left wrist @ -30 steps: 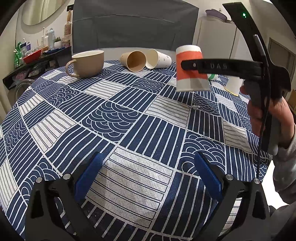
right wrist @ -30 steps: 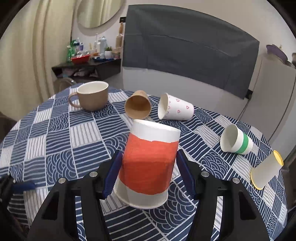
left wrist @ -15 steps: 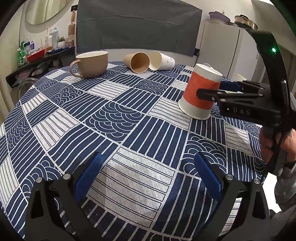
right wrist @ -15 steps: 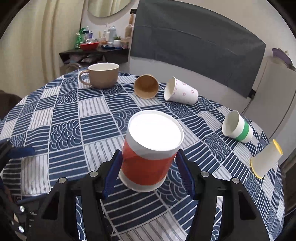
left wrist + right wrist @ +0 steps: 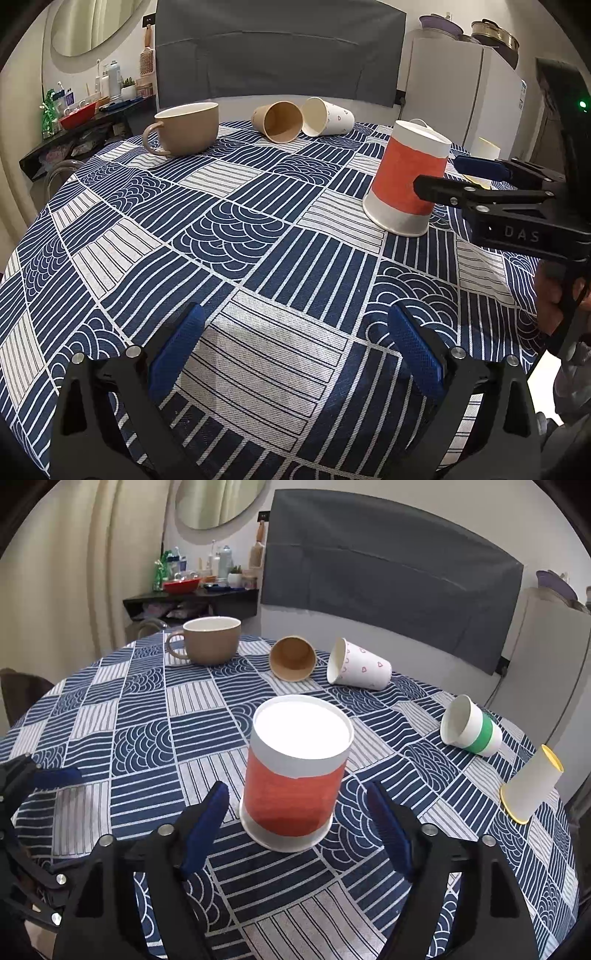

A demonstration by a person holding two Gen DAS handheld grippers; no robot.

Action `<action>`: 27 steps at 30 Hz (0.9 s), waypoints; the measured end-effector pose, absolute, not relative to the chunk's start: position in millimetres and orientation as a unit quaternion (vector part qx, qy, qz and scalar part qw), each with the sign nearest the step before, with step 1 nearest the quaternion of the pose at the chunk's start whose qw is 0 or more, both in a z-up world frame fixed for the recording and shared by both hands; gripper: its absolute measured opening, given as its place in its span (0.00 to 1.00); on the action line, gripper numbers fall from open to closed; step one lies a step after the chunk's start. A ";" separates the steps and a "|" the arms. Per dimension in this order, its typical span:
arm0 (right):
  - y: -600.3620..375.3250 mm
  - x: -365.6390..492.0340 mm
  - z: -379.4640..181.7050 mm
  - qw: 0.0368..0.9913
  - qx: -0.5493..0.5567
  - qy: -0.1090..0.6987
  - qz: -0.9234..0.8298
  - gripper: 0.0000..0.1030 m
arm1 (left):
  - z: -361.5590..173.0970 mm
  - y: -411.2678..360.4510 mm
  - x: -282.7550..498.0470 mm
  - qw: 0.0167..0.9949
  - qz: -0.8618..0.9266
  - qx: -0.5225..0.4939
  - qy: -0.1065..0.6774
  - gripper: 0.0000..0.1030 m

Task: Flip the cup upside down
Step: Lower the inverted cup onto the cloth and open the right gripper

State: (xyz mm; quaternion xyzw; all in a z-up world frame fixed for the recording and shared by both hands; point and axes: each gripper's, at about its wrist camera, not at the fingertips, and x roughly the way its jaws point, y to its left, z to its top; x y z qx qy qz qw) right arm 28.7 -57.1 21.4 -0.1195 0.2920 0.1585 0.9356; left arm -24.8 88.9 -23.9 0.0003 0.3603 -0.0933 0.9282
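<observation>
The orange-banded white paper cup stands upside down on the patterned tablecloth, rim down; it also shows in the left wrist view. My right gripper is open, its blue pads on either side of the cup's base and clear of it. In the left wrist view the right gripper sits just right of the cup. My left gripper is open and empty over the near table edge.
A beige mug stands upright at the back left. A brown cup, a white heart-print cup, a green-banded cup and a yellow-rimmed cup lie on their sides. The table edge is close at the right.
The right gripper lowered the inverted cup onto the table, then opened and let it go, drawing back slightly. The left gripper stayed put.
</observation>
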 end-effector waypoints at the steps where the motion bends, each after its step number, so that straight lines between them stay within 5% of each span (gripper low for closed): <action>1: -60.4 26.6 22.7 0.937 -0.117 0.289 0.159 0.78 | -23.0 87.2 -24.5 0.928 -0.094 -0.001 0.360 0.94; 27: -144.1 13.9 18.4 0.946 -0.071 0.279 0.150 0.86 | 7.1 26.6 -5.0 0.949 -0.062 -0.009 0.309 0.94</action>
